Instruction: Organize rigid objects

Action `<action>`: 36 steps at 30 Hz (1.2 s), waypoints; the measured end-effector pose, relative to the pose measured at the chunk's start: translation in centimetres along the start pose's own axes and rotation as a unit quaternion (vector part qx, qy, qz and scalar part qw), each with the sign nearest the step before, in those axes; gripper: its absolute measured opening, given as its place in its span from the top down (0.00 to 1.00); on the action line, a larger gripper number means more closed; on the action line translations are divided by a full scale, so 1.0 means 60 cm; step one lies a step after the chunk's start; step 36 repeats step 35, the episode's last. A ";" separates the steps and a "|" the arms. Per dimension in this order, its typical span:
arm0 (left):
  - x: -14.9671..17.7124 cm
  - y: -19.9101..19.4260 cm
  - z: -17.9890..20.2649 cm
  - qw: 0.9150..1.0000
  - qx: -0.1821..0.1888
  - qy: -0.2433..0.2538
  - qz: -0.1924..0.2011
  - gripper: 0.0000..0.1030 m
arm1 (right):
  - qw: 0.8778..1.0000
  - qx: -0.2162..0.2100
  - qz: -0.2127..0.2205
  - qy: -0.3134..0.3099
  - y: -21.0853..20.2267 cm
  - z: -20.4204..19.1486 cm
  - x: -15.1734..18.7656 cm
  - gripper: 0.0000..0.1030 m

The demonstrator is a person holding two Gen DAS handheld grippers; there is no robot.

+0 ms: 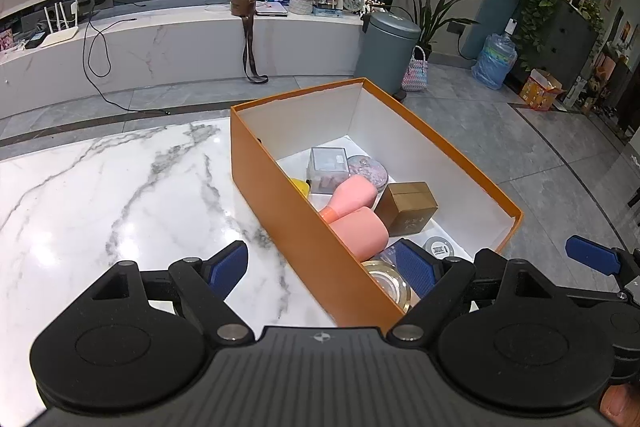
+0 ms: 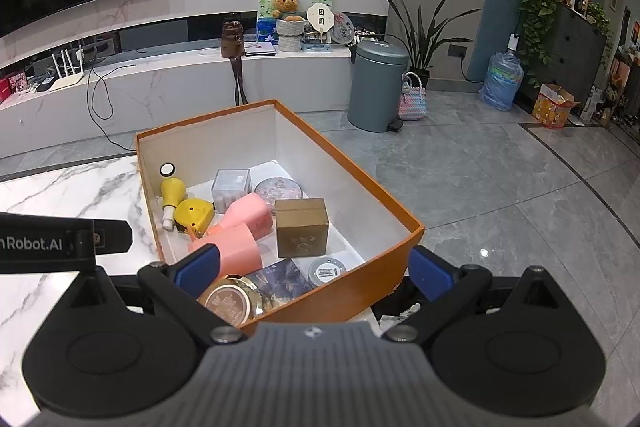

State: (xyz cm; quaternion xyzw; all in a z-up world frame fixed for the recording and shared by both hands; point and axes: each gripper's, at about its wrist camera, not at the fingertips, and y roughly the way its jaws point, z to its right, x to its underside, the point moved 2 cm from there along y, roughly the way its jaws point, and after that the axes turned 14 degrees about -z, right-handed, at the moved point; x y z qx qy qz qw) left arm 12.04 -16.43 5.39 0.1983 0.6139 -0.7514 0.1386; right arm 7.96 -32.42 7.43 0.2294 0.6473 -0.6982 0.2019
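Both grippers, left gripper (image 1: pixel 324 267) and right gripper (image 2: pixel 316 267), show matte black linkages with round silver pivot screws, ribbed grey bodies and blue pads (image 1: pixel 416 263); white lettering, apparently "Robot.AI", marks one.

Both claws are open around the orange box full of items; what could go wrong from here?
1. The orange box sits at the marble table edge, its near right corner seemingly overhanging the floor; a nudge from the right claw might tip it.
2. The left claw straddles the box wall; closing could crush the cardboard.
3. The pink bottle lies loose against the gold box, so jostling may shift them.
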 end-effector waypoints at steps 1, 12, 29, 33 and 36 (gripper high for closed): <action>0.000 0.000 0.000 1.000 0.000 0.000 0.000 0.05 | 1.000 0.000 0.000 0.000 0.000 0.000 0.000 0.04; 0.000 0.001 0.001 1.000 0.000 -0.001 0.000 0.05 | 1.000 0.000 0.000 0.000 0.000 0.000 0.000 0.04; 0.001 0.002 0.002 1.000 0.002 0.000 -0.001 0.05 | 1.000 0.001 0.000 0.000 0.001 -0.001 0.000 0.04; 0.003 0.001 0.004 1.000 0.004 0.002 0.004 0.05 | 1.000 0.001 0.000 0.000 0.001 -0.001 0.000 0.04; 0.007 0.001 0.007 1.000 0.001 0.004 0.015 0.05 | 1.000 0.000 0.000 0.002 0.001 0.000 0.000 0.04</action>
